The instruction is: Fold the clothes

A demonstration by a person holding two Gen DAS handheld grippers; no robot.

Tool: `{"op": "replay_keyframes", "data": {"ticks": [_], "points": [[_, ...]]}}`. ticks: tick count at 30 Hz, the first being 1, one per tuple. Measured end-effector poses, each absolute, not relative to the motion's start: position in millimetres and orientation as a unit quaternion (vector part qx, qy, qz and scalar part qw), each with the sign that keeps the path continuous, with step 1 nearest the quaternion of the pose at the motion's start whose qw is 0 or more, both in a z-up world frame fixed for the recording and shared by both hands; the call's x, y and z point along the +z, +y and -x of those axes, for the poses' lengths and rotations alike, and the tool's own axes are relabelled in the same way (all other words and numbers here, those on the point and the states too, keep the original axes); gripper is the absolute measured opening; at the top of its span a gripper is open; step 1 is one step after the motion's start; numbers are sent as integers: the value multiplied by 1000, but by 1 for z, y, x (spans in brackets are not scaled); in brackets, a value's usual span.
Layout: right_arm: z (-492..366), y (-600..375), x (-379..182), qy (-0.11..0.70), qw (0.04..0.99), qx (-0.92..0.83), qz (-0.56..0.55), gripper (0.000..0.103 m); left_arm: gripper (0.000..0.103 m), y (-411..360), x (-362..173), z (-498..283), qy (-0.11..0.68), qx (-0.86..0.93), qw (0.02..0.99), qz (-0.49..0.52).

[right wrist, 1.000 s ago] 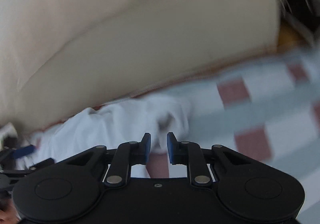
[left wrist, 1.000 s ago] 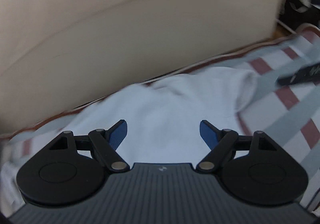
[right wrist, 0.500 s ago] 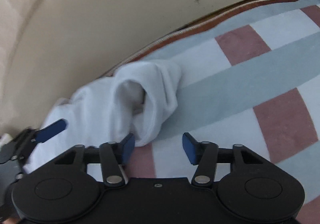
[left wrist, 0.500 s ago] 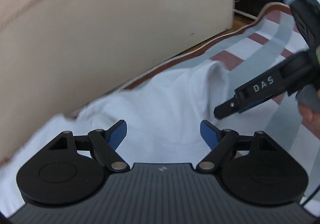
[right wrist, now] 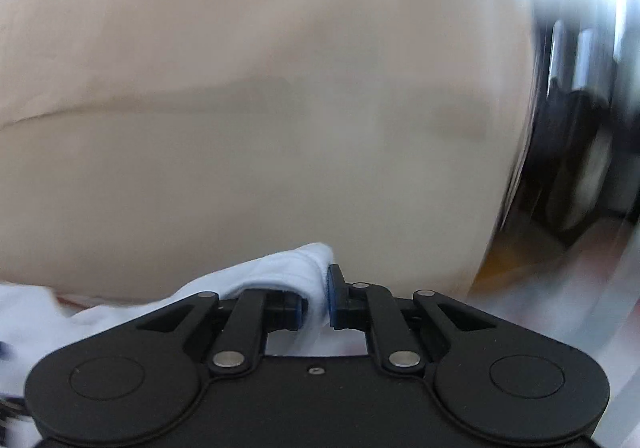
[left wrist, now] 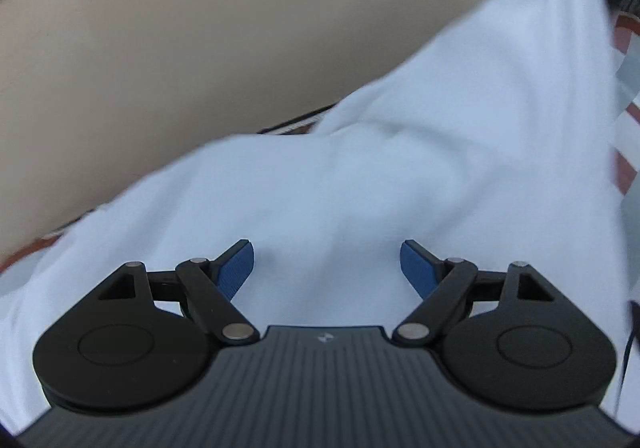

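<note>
A white garment (left wrist: 360, 184) fills the left wrist view, with one end pulled up toward the top right corner. My left gripper (left wrist: 326, 266) hovers open just over the cloth, blue pads wide apart and nothing between them. In the right wrist view my right gripper (right wrist: 318, 298) is shut on a rolled edge of the same white garment (right wrist: 280, 268), which bunches out to the left of the fingers and trails off to the lower left.
A beige sofa front (left wrist: 200, 40) rises right behind the cloth and takes up most of the right wrist view (right wrist: 260, 108). A striped rug with red and grey bands (left wrist: 624, 164) shows at the right. Dark blurred furniture (right wrist: 572, 136) stands at the far right.
My right gripper went from open beside the garment's end to shut on it, and lifted it. The cloth now stretches up to the right in the left wrist view. The left gripper stayed open.
</note>
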State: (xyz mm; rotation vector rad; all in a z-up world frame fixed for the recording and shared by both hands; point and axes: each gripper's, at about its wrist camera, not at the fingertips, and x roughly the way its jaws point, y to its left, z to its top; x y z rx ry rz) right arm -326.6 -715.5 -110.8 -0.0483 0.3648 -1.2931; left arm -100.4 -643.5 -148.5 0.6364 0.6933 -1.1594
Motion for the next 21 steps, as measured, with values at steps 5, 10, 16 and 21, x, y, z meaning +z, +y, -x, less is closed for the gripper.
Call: {"op": "replay_keyframes", "data": {"ticks": [5, 10, 16, 21], "points": [[306, -708, -111, 194, 812, -551, 8, 13, 80, -633, -124, 117, 297, -583, 714, -249], [316, -727, -107, 170, 875, -422, -163, 14, 80, -627, -119, 161, 263, -632, 679, -265], [312, -741, -111, 163, 906, -260, -290, 14, 78, -630, -121, 168, 283, -581, 719, -258], [300, -738, -121, 205, 904, -214, -308, 14, 79, -624, -117, 153, 321, -574, 721, -216]]}}
